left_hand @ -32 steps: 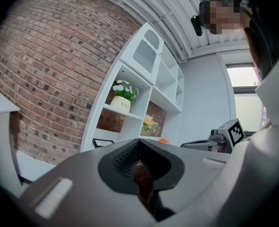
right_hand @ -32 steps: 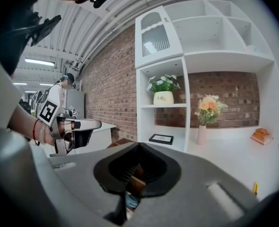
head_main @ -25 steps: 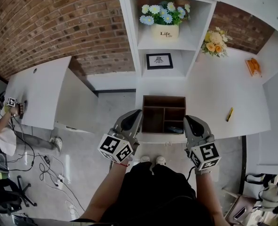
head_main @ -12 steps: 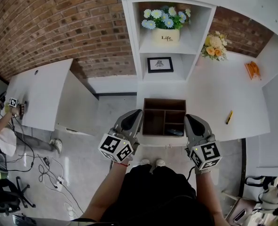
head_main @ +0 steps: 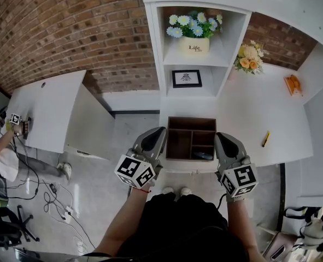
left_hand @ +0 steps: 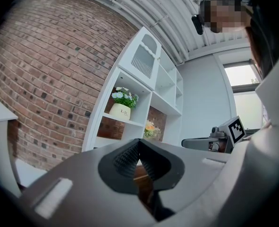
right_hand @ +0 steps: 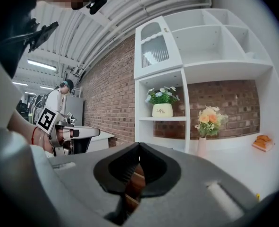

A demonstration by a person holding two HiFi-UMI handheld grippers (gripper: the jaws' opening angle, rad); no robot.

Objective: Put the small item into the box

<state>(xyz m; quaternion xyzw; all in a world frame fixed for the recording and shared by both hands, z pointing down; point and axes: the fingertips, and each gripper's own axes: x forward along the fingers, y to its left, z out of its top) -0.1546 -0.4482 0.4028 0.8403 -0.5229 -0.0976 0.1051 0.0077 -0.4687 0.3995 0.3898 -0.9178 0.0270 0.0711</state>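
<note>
Lying on the smooth white worktop (head_main: 248, 108), right of centre in the frame, the small item (head_main: 266, 139) is a slim yellow stick. Its long axis runs almost up-down, with the upper end leaning slightly right. It is well apart from the box (head_main: 191, 125), a brown wooden tray with dividers at frame centre. The left gripper (head_main: 152, 141) and right gripper (head_main: 223, 144) flank the box, both jaws clenched on nothing.
</note>
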